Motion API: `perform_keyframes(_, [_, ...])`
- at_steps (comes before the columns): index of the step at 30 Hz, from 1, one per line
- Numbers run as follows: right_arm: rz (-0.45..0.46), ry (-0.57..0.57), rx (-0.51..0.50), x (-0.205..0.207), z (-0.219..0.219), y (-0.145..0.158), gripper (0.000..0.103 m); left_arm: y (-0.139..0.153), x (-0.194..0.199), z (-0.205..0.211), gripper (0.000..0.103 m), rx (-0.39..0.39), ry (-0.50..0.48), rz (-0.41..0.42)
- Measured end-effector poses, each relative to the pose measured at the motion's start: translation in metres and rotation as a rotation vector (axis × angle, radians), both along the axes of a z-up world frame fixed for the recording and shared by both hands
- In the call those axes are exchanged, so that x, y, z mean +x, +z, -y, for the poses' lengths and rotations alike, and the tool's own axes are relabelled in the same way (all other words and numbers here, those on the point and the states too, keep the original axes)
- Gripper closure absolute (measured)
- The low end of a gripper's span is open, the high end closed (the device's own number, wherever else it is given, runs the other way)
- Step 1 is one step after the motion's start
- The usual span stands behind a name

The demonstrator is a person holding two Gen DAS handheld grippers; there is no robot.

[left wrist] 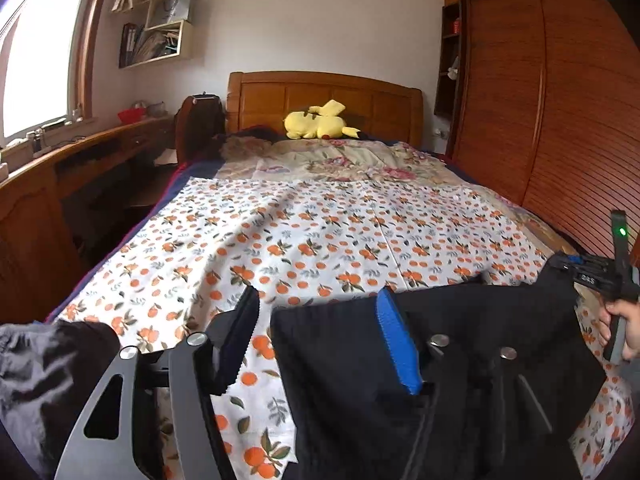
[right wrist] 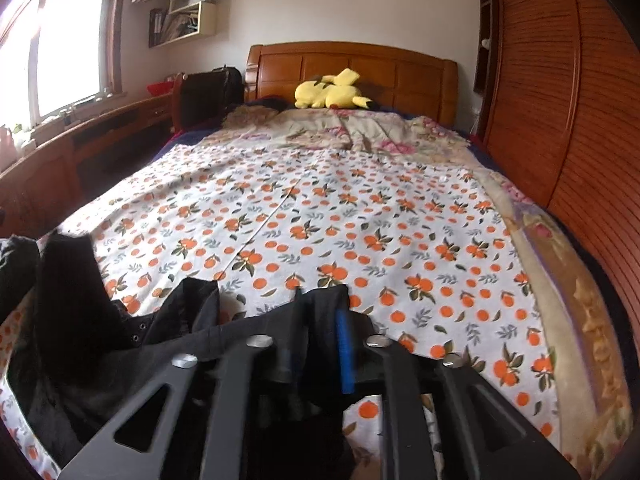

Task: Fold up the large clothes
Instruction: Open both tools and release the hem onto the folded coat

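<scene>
the black garment [left wrist: 472, 360] is lying at the near end of the bed [right wrist: 360, 216], spread over the orange-print sheet [left wrist: 304, 248], with one loose part trailing off to the left side

the left tongs [left wrist: 320, 344] are standing open, the blue pad [left wrist: 398, 344] sitting over the cloth edge and the dark pad out over bare sheet, nothing pinched between them. the right tongs [right wrist: 316, 344] are standing partly open, cloth bunching up in the gap, pads not pressing on it as far as i can see

risk from here, as i'm judging it: with both tongs loose, the edge is liable to be slumping back into a heap, so any fold is starting crooked. the left tongs are straddling the hem, so closing there could be catching sheet along with garment. on the right, the bunched folds could be meaning a grab of several layers at once, dragging the whole garment instead of one edge
</scene>
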State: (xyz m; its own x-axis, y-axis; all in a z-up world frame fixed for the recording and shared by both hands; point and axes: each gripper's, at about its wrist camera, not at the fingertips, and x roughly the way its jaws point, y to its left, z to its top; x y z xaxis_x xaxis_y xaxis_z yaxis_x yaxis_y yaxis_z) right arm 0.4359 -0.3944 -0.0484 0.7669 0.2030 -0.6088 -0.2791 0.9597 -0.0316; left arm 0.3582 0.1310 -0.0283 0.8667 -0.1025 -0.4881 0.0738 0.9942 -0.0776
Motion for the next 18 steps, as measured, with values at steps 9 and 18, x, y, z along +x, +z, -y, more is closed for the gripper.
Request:
perform_keyframes(9, [0.039,-0.029,-0.078,0.0,-0.022,-0.007,0.028,-0.053,-0.026,0.032,0.021,-0.04,-0.098,-0.029])
perform_keyframes(18, [-0.062,0.013,-0.128,0.007,-0.051,-0.039,0.04,-0.078,-0.051,0.054,0.01,-0.044,-0.17,-0.027])
